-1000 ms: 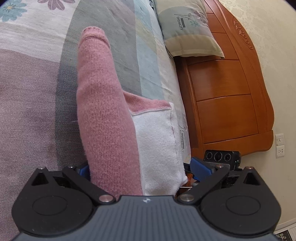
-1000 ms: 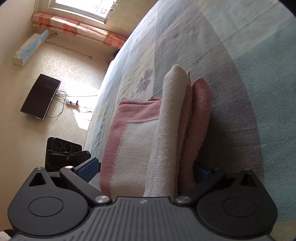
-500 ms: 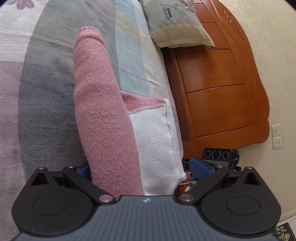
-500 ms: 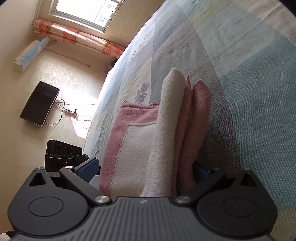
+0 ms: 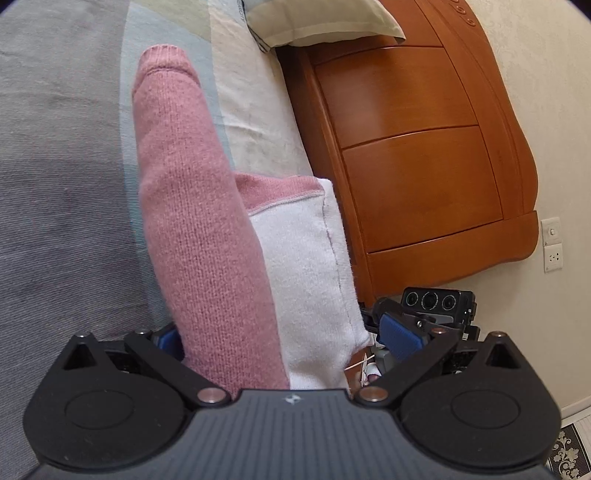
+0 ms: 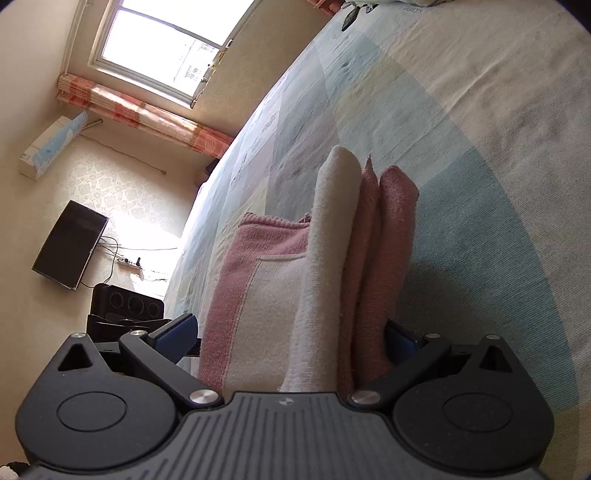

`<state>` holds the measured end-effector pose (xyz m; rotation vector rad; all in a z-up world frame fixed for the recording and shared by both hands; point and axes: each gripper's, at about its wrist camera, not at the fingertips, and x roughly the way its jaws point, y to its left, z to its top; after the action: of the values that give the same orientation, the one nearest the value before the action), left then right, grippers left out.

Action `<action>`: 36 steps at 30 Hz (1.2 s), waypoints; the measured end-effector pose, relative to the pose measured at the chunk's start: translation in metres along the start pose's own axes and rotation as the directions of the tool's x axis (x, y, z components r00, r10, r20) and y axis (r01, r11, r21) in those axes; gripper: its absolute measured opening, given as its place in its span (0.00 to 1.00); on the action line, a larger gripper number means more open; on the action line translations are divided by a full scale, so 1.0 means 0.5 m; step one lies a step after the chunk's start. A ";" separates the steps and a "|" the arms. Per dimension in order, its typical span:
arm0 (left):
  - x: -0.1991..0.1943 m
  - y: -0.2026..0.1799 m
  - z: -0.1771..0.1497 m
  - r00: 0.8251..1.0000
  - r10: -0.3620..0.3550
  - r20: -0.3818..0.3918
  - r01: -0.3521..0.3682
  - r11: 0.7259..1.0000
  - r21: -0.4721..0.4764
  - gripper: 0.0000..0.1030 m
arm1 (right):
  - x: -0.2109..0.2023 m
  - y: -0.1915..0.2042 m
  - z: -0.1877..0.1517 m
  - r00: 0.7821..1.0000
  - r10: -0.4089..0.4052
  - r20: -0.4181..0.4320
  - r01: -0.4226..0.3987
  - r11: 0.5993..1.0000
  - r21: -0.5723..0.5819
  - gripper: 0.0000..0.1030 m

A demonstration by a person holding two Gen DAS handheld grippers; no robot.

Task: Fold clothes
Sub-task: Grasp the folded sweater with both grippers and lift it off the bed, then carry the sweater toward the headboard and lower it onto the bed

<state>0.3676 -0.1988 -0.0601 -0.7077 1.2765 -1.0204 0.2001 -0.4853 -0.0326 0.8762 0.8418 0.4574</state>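
Left tool spread wide around folded edge of pink and white sweater; whether pads press cloth, cannot tell. Right tool likewise spread, stacked folds of sweater between fingers; grip unclear. Sweater hangs above bed, near its edge. Wooden headboard and pillow beyond. Window, dark screen on wall.
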 end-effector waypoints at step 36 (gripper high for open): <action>0.152 -0.082 -0.011 0.936 0.341 0.083 -0.333 0.788 0.518 0.99 | -0.236 -0.116 0.159 0.849 -0.362 0.386 0.452 0.874 -0.175 1.00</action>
<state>0.3520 -0.2841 -0.0572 -0.0395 1.0148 -1.0103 0.1937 -0.6346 0.0017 0.4873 0.6043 0.0271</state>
